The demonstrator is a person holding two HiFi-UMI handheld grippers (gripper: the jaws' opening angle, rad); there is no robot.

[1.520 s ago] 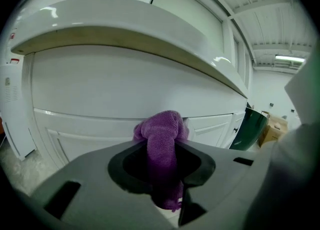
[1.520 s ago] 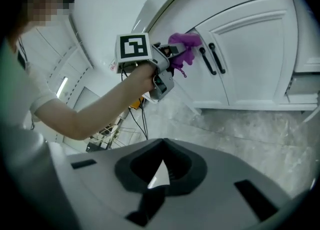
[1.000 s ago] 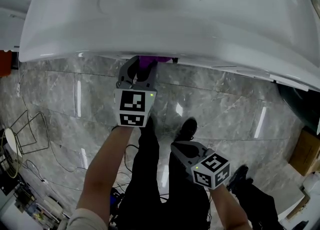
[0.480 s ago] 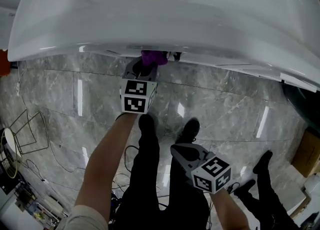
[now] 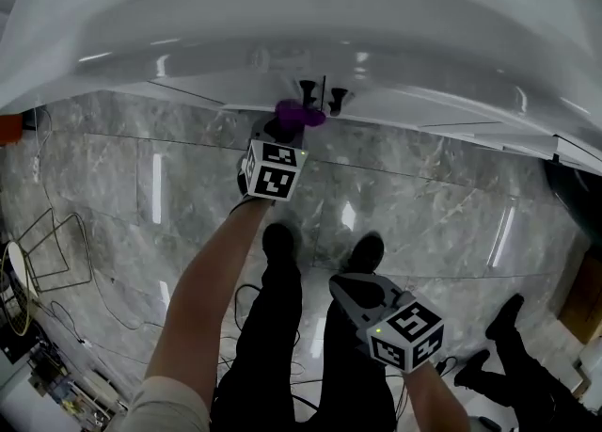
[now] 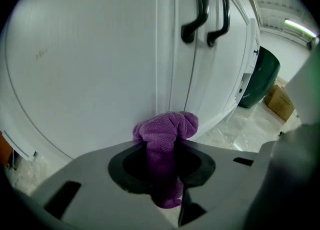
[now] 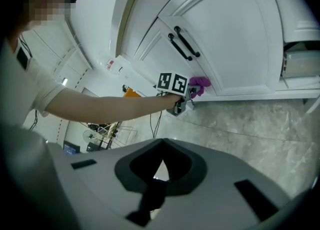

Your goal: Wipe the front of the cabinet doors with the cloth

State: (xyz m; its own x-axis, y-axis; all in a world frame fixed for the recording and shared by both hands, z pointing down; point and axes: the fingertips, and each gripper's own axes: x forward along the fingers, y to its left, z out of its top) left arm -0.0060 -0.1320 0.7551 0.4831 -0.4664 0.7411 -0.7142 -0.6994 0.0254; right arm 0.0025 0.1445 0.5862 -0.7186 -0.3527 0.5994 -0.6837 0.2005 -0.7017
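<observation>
The left tool (image 5: 279, 131) is clamped on a bunched purple cloth (image 5: 301, 116), holding it against the white cabinet doors (image 6: 100, 63) at their seam. Above it are two dark handles (image 6: 200, 13), their tops cut off. The right tool (image 5: 350, 287) hangs low over the marble floor (image 5: 442, 204), closed and empty.

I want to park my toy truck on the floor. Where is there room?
The bare marble floor between the cabinet and the person's shoes is free, widest on the right. The left corner is crowded with cables and a wire frame. Keep clear of the cloth pressed on the door.
</observation>
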